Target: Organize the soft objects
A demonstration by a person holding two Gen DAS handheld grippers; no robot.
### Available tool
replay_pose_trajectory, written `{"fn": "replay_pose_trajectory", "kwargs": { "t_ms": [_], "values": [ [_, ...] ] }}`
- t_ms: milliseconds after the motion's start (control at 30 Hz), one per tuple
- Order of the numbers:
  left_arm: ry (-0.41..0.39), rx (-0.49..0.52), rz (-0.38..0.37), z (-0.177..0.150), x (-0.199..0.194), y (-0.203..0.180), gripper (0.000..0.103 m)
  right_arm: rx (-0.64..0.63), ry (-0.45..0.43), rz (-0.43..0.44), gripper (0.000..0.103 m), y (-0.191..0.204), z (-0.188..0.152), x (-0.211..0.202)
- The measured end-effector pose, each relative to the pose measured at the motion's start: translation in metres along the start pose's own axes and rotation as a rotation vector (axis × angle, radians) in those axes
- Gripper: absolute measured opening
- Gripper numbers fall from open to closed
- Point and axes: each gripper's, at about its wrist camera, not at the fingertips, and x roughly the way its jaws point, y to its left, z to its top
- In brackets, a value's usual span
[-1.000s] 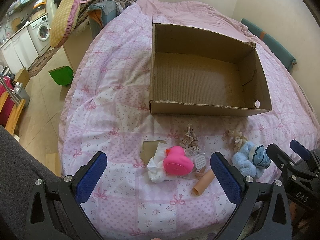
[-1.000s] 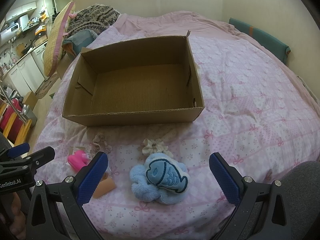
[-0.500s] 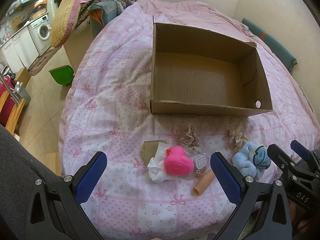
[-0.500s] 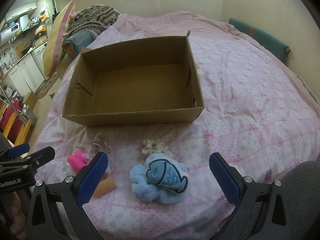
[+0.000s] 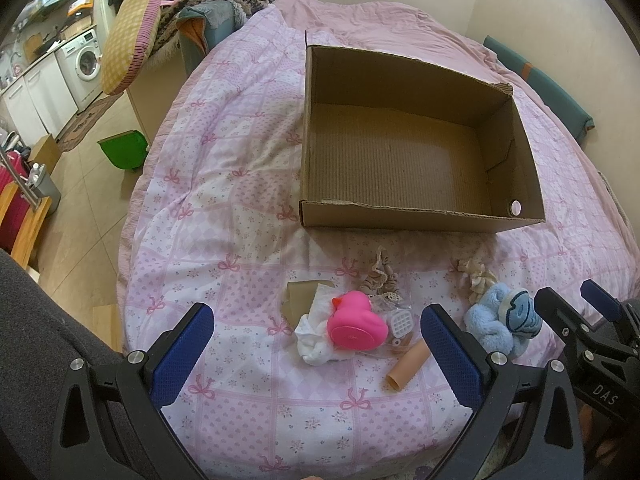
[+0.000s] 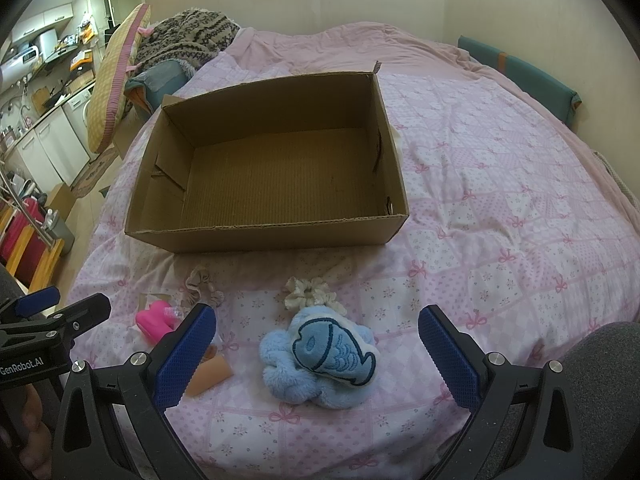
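Both grippers are hanging low at the near edge of the bed (image 6: 500,168), jaws spread wide, nothing in either. The right gripper (image 6: 318,344) is lining up dead on the blue fish plushie (image 6: 320,360), which is sitting between its fingers w/ room to spare. The left gripper (image 5: 318,344) is facing the pink rubber duck (image 5: 356,326), which is leaning on a white cloth (image 5: 314,340) w/ a small clear packet (image 5: 400,322) touching it and a tan tube (image 5: 408,366) just beside.

Looks like the first pick is coming up, prob. the plushie. Best bet, I'd say: drop straight over it, pinch across the fish patch where it's firmest, not the loose fluffy rim, then lift before carrying.

Just beyond, a cream scrunchie (image 6: 308,294) is touching the plushie's far side, so it could drag along. A beige scrunchie (image 6: 204,286) is lying to the left of it.

Further back the cardboard box (image 6: 264,236) is waiting, open and holding nothing; its near wall is standing in the path, so anything needs to clear it. Past that, a blanket pile (image 6: 184,40) at the head of the bed.
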Motion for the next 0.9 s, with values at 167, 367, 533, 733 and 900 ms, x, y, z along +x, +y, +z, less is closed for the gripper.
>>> {"fn": "replay_pose_trajectory", "kwargs": {
  "t_ms": [167, 367, 533, 733, 900],
  "values": [
    [0.002, 0.001, -0.001, 0.000, 0.000, 0.000, 0.103, 0.005, 0.006, 0.005, 0.103, 0.000, 0.000, 0.002],
    [0.003, 0.000, 0.010, -0.002, 0.000, 0.002, 0.103, 0.067, 0.064, 0.085, 0.103, -0.013, 0.007, 0.004],
    [0.012, -0.018, 0.018, -0.004, 0.001, 0.006, 0.103, 0.154, 0.186, 0.189, 0.103, -0.035, 0.026, 0.017],
    [0.024, -0.038, 0.010, -0.001, 0.002, 0.009, 0.103, 0.157, 0.406, 0.256, 0.103, -0.043, 0.029, 0.054],
    [0.040, -0.056, 0.011, 0.000, 0.004, 0.013, 0.103, 0.016, 0.501, 0.184, 0.087, -0.018, 0.012, 0.077]
  ]
}}
